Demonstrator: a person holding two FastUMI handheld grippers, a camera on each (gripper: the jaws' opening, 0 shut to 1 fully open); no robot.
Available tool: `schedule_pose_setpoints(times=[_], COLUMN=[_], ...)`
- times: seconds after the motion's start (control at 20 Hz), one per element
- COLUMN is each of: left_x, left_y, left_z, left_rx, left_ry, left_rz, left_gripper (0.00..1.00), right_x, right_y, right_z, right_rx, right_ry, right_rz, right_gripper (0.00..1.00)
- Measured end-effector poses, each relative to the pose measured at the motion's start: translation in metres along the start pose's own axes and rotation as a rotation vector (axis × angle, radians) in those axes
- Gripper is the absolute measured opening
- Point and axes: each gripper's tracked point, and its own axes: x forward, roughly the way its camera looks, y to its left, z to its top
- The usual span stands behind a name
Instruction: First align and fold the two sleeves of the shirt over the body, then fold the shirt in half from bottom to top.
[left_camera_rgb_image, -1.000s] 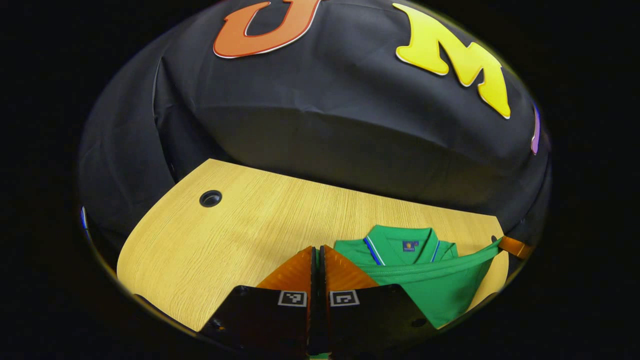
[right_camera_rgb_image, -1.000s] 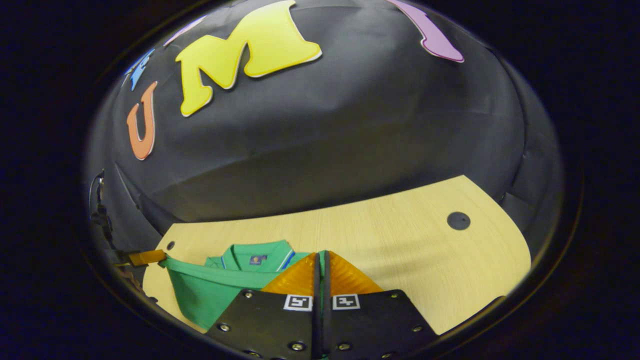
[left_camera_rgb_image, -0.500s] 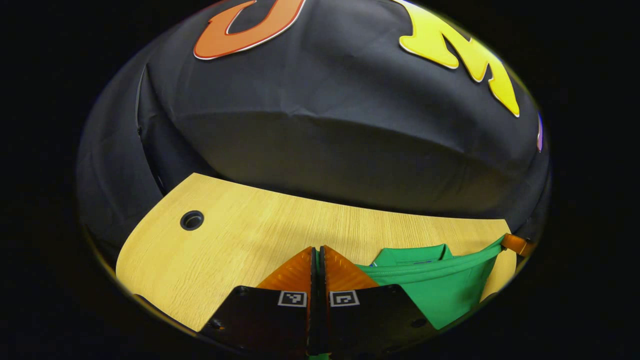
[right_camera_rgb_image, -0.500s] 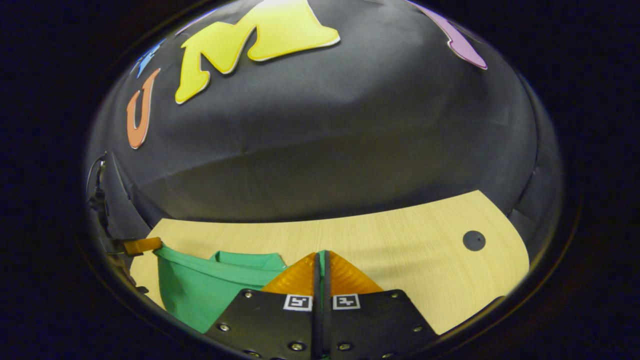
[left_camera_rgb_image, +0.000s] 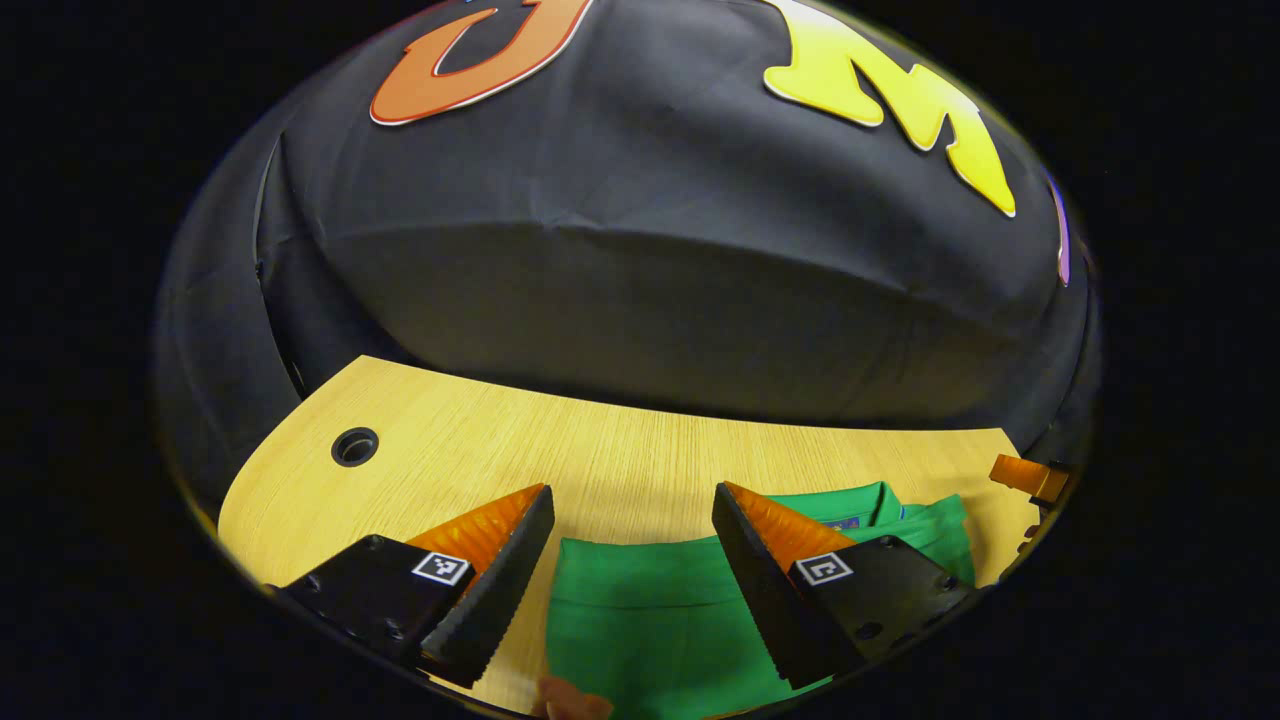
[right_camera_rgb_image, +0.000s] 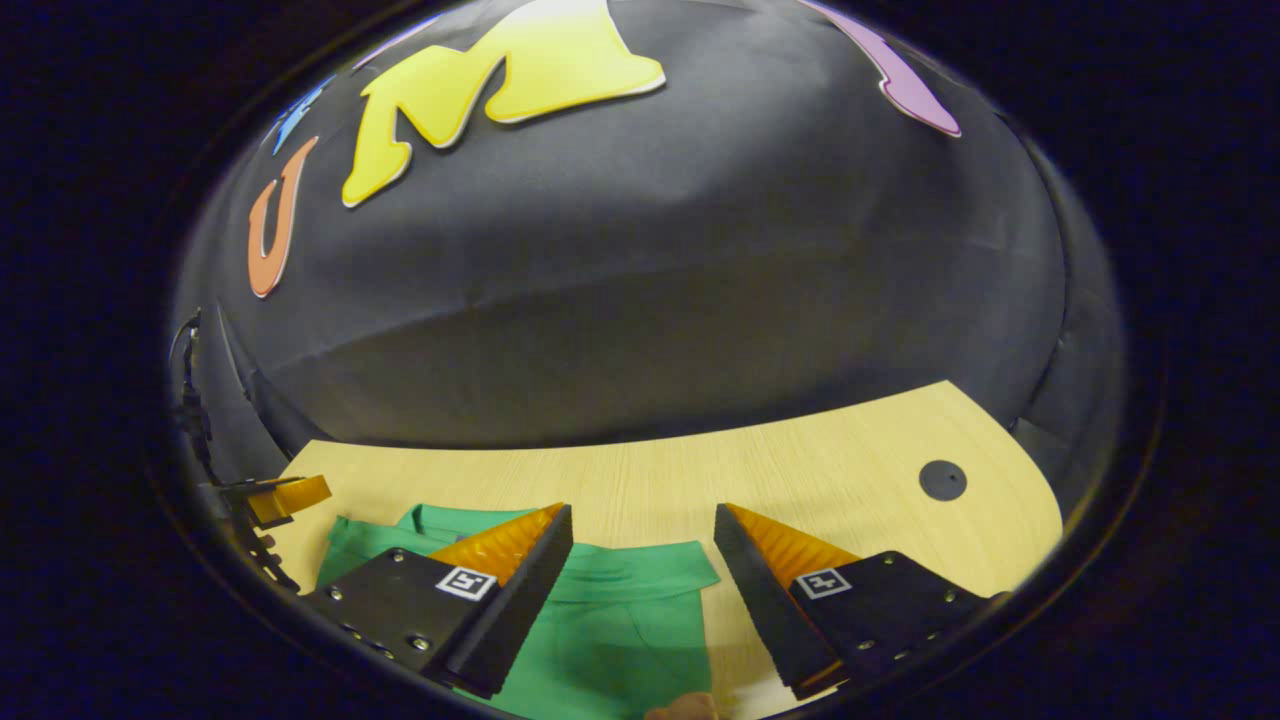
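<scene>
The green polo shirt (left_camera_rgb_image: 650, 615) lies flat on the wooden table (left_camera_rgb_image: 450, 450), its folded-over edge running straight across just below my fingertips. Its collar (left_camera_rgb_image: 865, 503) peeks out behind that edge on the right. My left gripper (left_camera_rgb_image: 632, 490) stands open above the shirt's left part, holding nothing. In the right gripper view the shirt (right_camera_rgb_image: 620, 625) lies the same way, its top edge under my right gripper (right_camera_rgb_image: 642, 510), which is open and apart from the cloth. Each view catches the other gripper's tip at the table's side: the right gripper (left_camera_rgb_image: 1030, 477) and the left gripper (right_camera_rgb_image: 285, 497).
The booth's black cloth wall rises right behind the table's far edge. A round cable hole (left_camera_rgb_image: 355, 446) sits at the table's left corner, and a covered cable hole (right_camera_rgb_image: 943, 480) at the right. Bare wood (right_camera_rgb_image: 850, 470) stretches beyond the shirt.
Both grippers were shut on the shirt's raised hem, stretched between them. Now both have opened and let it go. The hem lies flat over the shirt near the collar.
</scene>
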Motion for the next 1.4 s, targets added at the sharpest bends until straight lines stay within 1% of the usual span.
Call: schedule_pose_setpoints(times=[0.25, 0.4, 0.7, 1.0, 1.15, 1.3, 1.35, 1.4], left_x=[-0.038, -0.077, -0.165, -0.254, -0.296, -0.329, -0.342, -0.354], left_y=[-0.008, -0.01, -0.021, -0.036, -0.046, -0.059, -0.062, -0.063], left_z=[0.007, 0.015, 0.03, 0.039, 0.038, 0.03, 0.028, 0.028], left_rx=[-0.003, 0.004, 0.041, 0.083, 0.095, 0.102, 0.106, 0.111], left_ry=[-0.047, -0.098, -0.204, -0.311, -0.344, -0.352, -0.357, -0.374], left_rz=[-0.017, -0.023, -0.038, -0.068, -0.088, -0.116, -0.124, -0.127], left_gripper=[1.0, 1.0, 1.0, 0.99, 0.99, 1.0, 0.99, 0.99], right_x=[-0.037, -0.072, -0.156, -0.247, -0.287, -0.328, -0.34, -0.35], right_y=[0.021, 0.035, 0.067, 0.086, 0.095, 0.103, 0.105, 0.106], right_z=[0.012, 0.015, 0.014, 0.016, 0.013, 0.006, 0.003, 0.0], right_rx=[-0.034, -0.076, -0.145, -0.185, -0.194, -0.202, -0.203, -0.203], right_ry=[-0.059, -0.104, -0.172, -0.258, -0.287, -0.316, -0.323, -0.333], right_rz=[0.028, 0.037, 0.058, 0.064, 0.073, 0.085, 0.086, 0.09], right_gripper=[0.93, 0.93, 0.93, 0.92, 0.92, 0.92, 0.89, 0.92])
